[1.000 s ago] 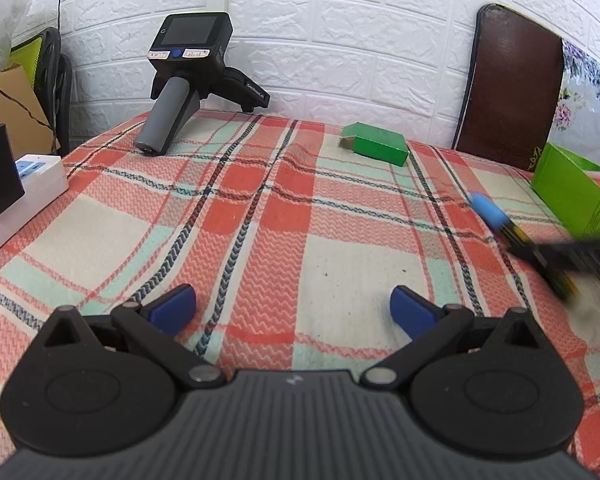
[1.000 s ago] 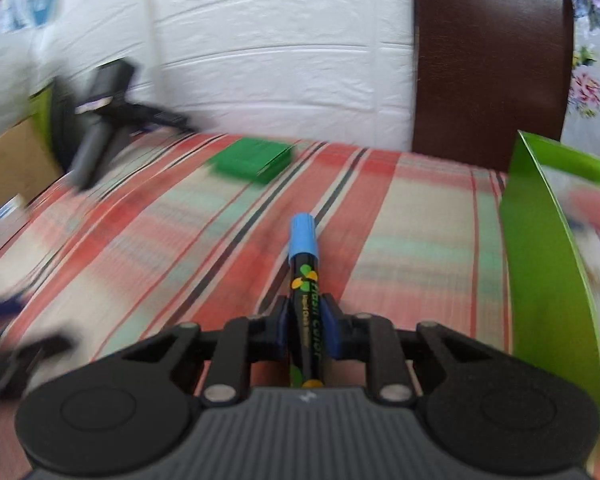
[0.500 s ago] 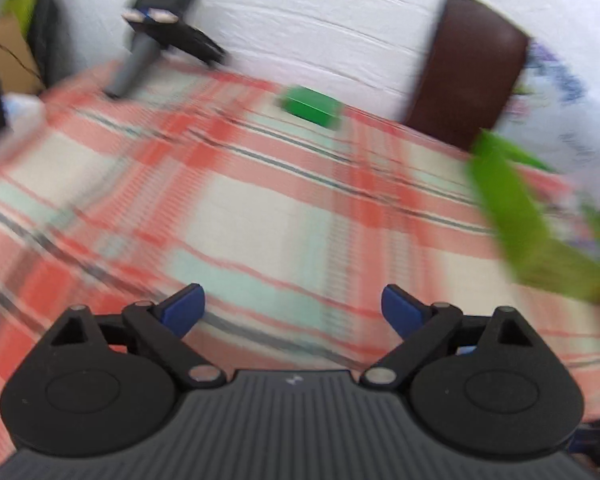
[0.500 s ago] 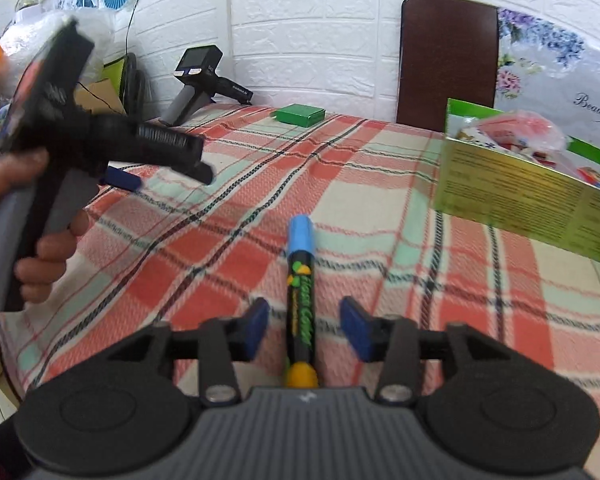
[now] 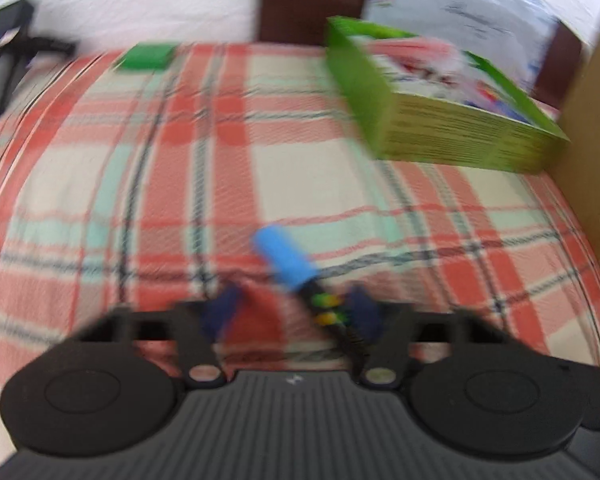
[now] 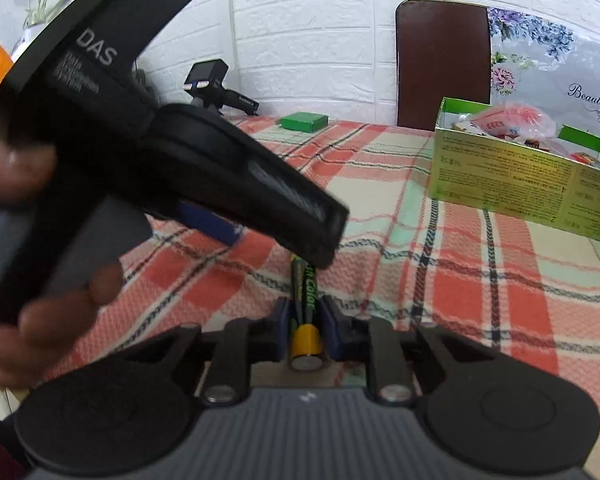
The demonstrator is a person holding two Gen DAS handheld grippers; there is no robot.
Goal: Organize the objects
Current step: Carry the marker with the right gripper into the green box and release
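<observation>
My right tool (image 6: 305, 322) clamps the marker (image 6: 305, 288) above the counter (image 6: 440, 264); my left tool (image 5: 292, 312), jaws apart, straddles its blue cap (image 5: 282, 258). I should close squarely, then pull straight.

A red, white and mint plaid cloth (image 6: 440, 264) covers the table. At its far edge a brown chair back (image 6: 442, 64) stands against the white brick-pattern wall (image 6: 308, 32). Near the far left corner a spare handheld device with a small screen (image 6: 212, 84) rests on the cloth. A floral sheet (image 6: 548, 64) hangs behind the far right corner, and a brown cardboard panel (image 5: 592, 152) rises along the right edge.
</observation>
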